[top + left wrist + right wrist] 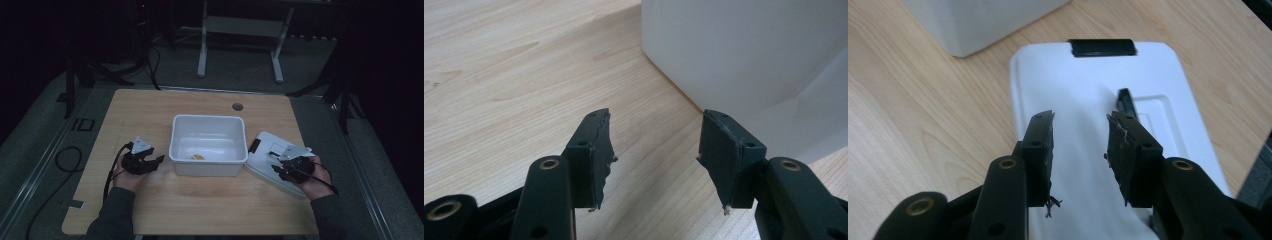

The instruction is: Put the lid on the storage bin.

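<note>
A white plastic bin (207, 167) stands in the middle of the wooden table (150, 110), with a small orange-yellow item (198, 156) on its floor. The bin's white lid (265, 145) lies flat to its right, a black latch (254, 146) on the edge nearest the bin. My left gripper (152, 162) rests just left of the bin, open, with bare wood between its jaws (654, 145) and the bin wall (749, 50) close ahead. My right gripper (280, 172) hovers over the lid (1083, 75), open (1080, 140), holding nothing. A small black piece (1125, 100) on the lid sits just beyond its right jaw.
A round cable hole (237, 106) sits near the table's far edge. Black cables (67, 157) trail off the left side onto the floor. A white desk frame (240, 30) stands behind the table. The bin's corner (973, 20) shows ahead of the right gripper.
</note>
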Demonstrator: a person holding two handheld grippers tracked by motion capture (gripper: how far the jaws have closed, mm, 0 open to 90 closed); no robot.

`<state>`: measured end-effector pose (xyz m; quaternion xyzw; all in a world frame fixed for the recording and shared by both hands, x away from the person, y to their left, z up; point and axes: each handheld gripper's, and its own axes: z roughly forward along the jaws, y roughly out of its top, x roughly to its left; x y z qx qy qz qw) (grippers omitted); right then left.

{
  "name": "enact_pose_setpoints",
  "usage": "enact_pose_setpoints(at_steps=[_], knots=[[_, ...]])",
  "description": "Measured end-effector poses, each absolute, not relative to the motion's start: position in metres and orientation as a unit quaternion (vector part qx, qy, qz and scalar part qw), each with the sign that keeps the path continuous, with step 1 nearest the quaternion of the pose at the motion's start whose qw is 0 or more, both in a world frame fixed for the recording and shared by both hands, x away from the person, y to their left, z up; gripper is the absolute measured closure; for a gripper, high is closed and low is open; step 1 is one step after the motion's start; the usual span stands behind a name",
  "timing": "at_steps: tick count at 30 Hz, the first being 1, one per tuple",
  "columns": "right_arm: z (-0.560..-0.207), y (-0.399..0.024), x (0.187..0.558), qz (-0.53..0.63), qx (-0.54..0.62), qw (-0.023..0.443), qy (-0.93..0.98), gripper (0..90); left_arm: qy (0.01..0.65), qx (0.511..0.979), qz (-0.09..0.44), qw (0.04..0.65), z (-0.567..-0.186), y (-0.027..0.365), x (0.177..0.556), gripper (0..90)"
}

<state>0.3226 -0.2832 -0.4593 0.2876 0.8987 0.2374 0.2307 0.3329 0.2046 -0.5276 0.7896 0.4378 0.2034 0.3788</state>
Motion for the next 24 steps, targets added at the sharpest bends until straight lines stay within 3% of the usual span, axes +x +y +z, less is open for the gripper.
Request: enact_pose_setpoints(at_steps=[10,24], knots=[[-0.451,-0.29,0.333,0.205,0.272,0.234,0.91,70.4,0.439,0.791,0.197,0.379,-0.531,0.204,0.333,46.3],[-0.449,-0.292,0.353,0.18,0.273,0.228,0.917,70.8,0.44,0.79,0.192,0.38,-0.532,0.205,0.332,45.9]])
